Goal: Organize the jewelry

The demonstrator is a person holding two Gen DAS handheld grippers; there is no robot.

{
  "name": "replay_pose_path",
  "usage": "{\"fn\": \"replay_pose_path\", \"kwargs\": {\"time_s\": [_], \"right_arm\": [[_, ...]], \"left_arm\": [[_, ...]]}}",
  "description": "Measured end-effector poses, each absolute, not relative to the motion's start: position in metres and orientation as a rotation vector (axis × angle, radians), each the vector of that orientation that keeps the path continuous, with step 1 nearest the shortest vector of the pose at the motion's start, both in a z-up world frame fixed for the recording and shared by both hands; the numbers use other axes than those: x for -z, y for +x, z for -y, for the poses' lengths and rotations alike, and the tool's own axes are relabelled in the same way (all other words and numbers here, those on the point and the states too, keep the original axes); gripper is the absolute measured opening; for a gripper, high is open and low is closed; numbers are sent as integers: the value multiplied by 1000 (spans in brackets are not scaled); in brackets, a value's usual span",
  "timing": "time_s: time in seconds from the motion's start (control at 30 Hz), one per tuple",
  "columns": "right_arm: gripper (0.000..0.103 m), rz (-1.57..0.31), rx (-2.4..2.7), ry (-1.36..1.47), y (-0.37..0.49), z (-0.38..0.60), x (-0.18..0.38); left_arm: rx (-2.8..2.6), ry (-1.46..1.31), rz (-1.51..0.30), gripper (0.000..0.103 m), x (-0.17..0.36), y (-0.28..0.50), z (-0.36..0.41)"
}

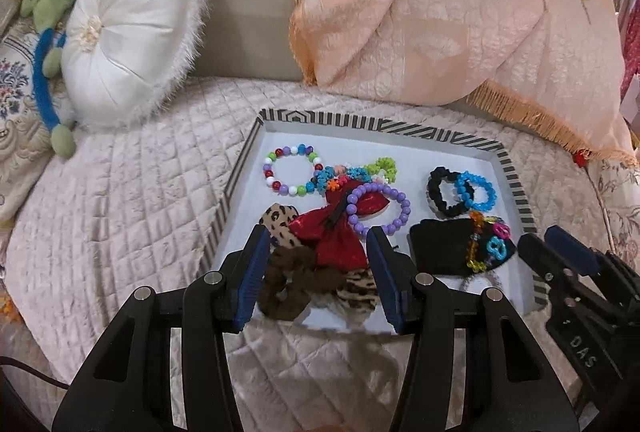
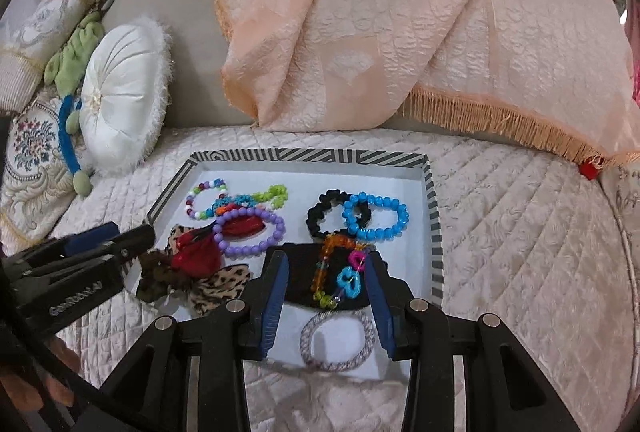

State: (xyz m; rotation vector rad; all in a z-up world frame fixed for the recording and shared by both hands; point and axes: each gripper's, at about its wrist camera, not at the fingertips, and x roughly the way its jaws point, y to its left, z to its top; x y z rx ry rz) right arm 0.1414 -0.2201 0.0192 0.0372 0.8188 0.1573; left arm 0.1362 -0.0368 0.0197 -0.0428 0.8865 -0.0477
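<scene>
A tray with a striped rim (image 1: 516, 188) (image 2: 434, 216) sits on a quilted bed and holds jewelry and hair pieces. In it lie a multicolour bead bracelet (image 1: 280, 168), a purple bead bracelet (image 1: 394, 224) (image 2: 276, 228), a blue bead bracelet (image 1: 478, 188) (image 2: 376, 216), a black scrunchie (image 1: 440, 196) (image 2: 320, 216), a red bow (image 1: 340, 232) (image 2: 196, 256), a brown scrunchie (image 1: 288, 288), leopard pieces (image 2: 220, 292), a black pouch with a plastic chain (image 1: 444, 248) (image 2: 320, 272) and a grey hair tie (image 2: 340, 344). My left gripper (image 1: 318, 244) is open above the red bow. My right gripper (image 2: 326, 264) is open over the black pouch.
A white round fringed cushion (image 1: 128, 32) (image 2: 120, 104) lies at the back left beside embroidered pillows and a green and blue soft toy (image 1: 44, 72). A peach fringed blanket (image 1: 460, 12) (image 2: 400, 32) is draped behind the tray. Quilted bedcover (image 1: 120, 192) surrounds the tray.
</scene>
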Motion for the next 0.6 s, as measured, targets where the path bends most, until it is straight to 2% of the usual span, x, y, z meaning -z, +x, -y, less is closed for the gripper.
{"fn": "replay_pose_path", "kwargs": {"time_s": [0.13,0.3,0.6], "right_arm": [[43,-805,-154,63,129,218,-27],[56,-795,-147,66,117,213,-35],[57,-790,-152,57,102,202,-42]], "left_arm": [[48,-64,-866,50,-29,122,32],[31,-68,-849,50,-33,108,27],[24,-63,-827,50,-42,91,23]]}}
